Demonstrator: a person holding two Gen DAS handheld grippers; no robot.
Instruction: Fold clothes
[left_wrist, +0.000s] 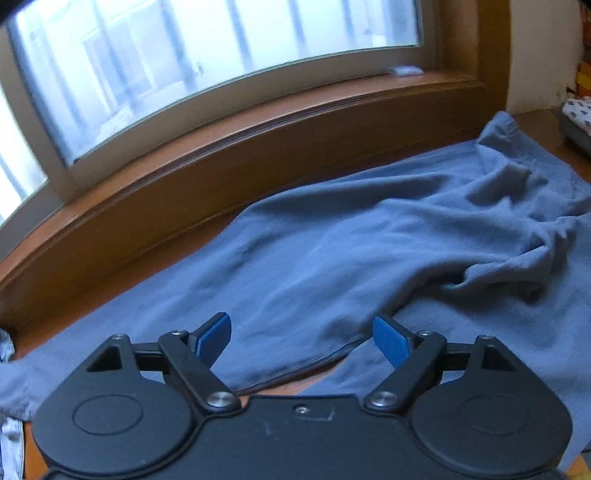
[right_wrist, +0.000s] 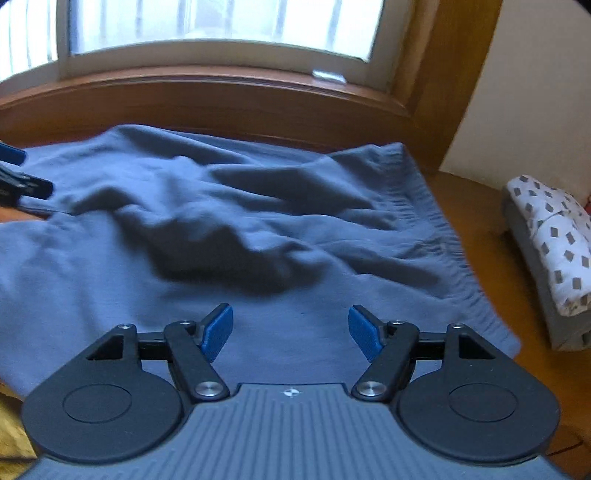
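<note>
A blue-grey pair of soft trousers (left_wrist: 332, 251) lies spread and rumpled on a wooden table, its two legs running toward the lower left in the left wrist view. Its ribbed waistband (right_wrist: 436, 221) faces right in the right wrist view. My left gripper (left_wrist: 303, 338) hovers open above the split between the legs, nothing between its blue pads. Over the flat cloth near the waist end, my right gripper (right_wrist: 291, 328) is open too and empty. The left gripper's tip (right_wrist: 22, 181) shows at the left edge of the right wrist view.
A wooden window sill (left_wrist: 258, 140) and window run along the far side of the table. A folded white garment with grey squares (right_wrist: 554, 243) rests on a grey box at the right. Bare wooden tabletop (right_wrist: 480, 206) shows beside the waistband.
</note>
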